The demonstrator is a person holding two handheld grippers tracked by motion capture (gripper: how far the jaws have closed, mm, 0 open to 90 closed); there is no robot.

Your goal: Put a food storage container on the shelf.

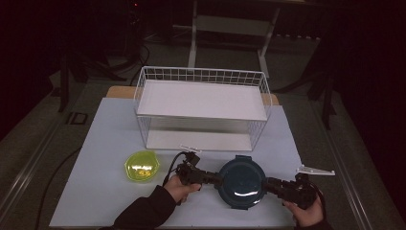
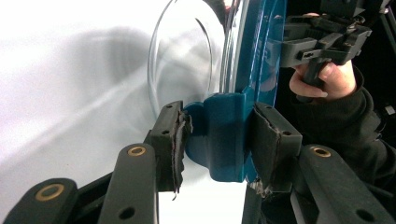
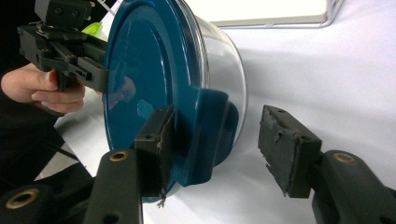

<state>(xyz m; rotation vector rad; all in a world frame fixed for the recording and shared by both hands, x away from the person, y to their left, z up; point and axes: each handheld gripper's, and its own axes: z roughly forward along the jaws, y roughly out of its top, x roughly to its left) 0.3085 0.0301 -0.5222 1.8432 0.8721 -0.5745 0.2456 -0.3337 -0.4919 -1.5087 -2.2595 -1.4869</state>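
Container (image 1: pixel 242 182) with teal clip-lid is seen at the near centre of the table, between both grippers. Left gripper (image 2: pixel 215 140) is clamped on the lid's left latch tab (image 2: pixel 224 135). Right gripper (image 3: pixel 215 140) is positioned at the right latch tab (image 3: pixel 205 135): one pad touches the lid side, the other stands apart, so the jaws are not yet closed. Wire basket (image 1: pixel 201 108) sits farther back; yellow-green lid (image 1: pixel 141 166) lies to the left.

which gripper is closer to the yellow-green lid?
Left. The left gripper sits just right of the yellow-green lid, clamped on the near-side latch of the blue-lidded container. The right gripper is beyond the container, at its far-side latch.
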